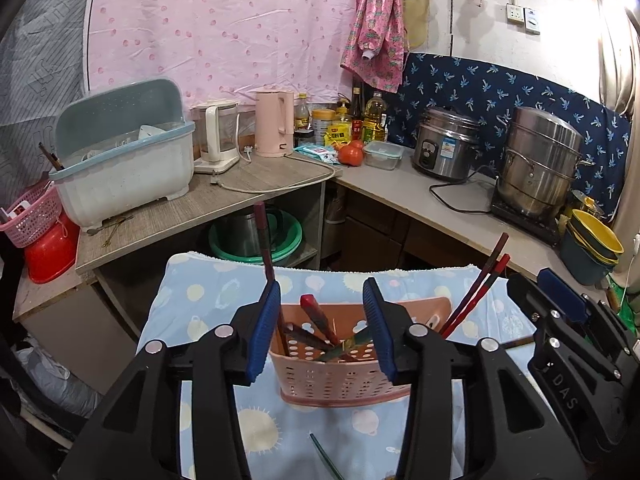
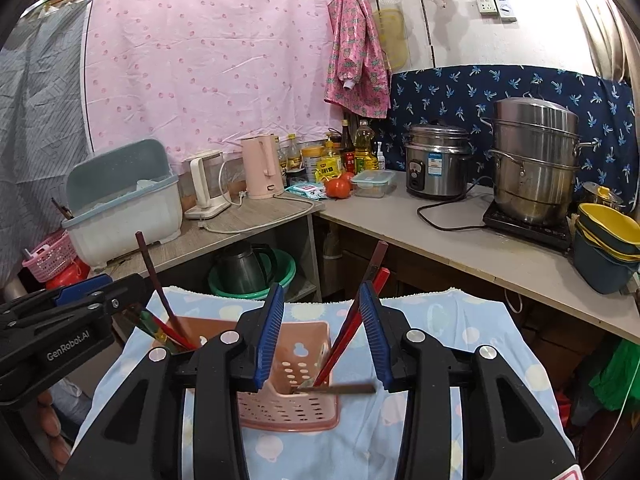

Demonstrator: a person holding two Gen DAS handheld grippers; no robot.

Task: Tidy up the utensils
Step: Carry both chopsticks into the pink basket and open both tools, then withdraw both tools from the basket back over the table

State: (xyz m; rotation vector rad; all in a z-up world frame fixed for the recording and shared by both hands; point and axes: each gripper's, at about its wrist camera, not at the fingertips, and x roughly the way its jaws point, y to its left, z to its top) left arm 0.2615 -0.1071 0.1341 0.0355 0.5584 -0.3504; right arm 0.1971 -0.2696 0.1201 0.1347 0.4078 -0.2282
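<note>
A pink perforated utensil holder [image 1: 336, 376] stands on a blue patterned towel [image 1: 224, 292]; it also shows in the right wrist view [image 2: 292, 404]. Its left compartment holds several chopsticks [image 1: 316, 324], one dark stick [image 1: 266, 252] leaning beside my left finger. Two red chopsticks [image 1: 480, 284] stand in the right compartment [image 2: 352, 320]. My left gripper [image 1: 320, 320] is open above the left compartment. My right gripper [image 2: 320, 328] is open above the right compartment, empty. A brown stick [image 2: 340, 389] lies across the holder's rim. A green chopstick [image 1: 326, 456] lies on the towel.
Behind the towel, an L-shaped counter [image 1: 240, 196] carries a dish-drainer box [image 1: 124, 160], kettles [image 1: 274, 124], bottles, a rice cooker [image 1: 444, 148] and a steel steamer pot [image 1: 536, 160]. Basins [image 1: 256, 236] sit under the counter. A pink basket [image 1: 32, 216] is at far left.
</note>
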